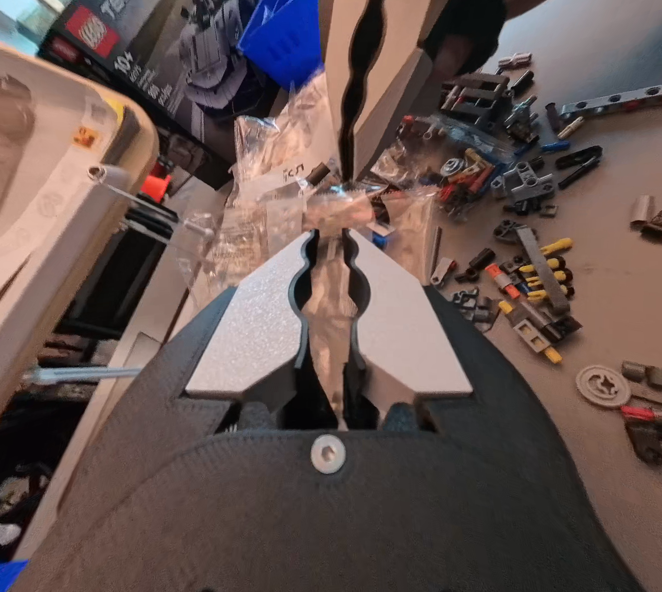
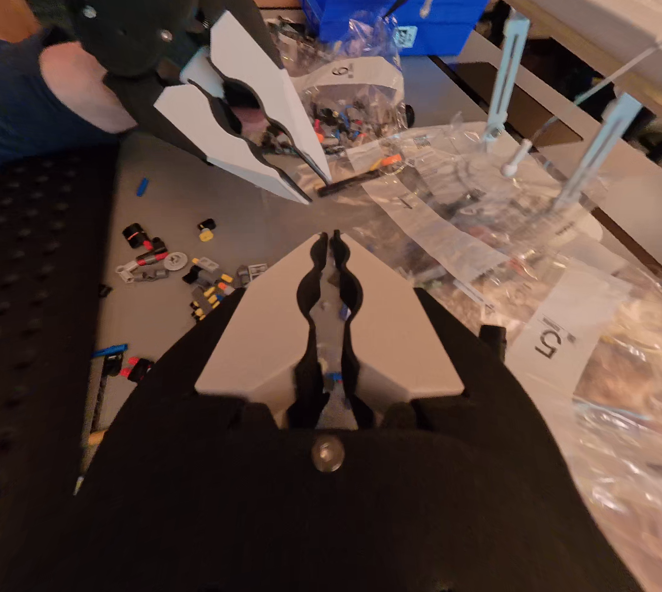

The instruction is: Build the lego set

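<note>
A clear plastic bag (image 1: 333,206) of Lego parts is stretched between my two grippers above the grey table (image 1: 591,252). My left gripper (image 1: 329,238) has its jaws almost together, with the bag's film running down between them. My right gripper (image 1: 345,177) comes in from above, shut, with its tip pinching the same film. In the right wrist view my right gripper (image 2: 327,234) is shut, and film with small parts shows through its jaw gap. The left gripper (image 2: 320,188) points in from the upper left, its tips on the bag beside a black beam (image 2: 351,182).
Loose Lego parts (image 1: 530,281) lie scattered on the table and also show in the right wrist view (image 2: 172,259). More numbered bags (image 2: 430,227) lie to the right. A blue bin (image 2: 376,1), the set's box (image 1: 150,37) and a black perforated mat (image 2: 43,252) border the area. The tips of both grippers are at nearly the same place.
</note>
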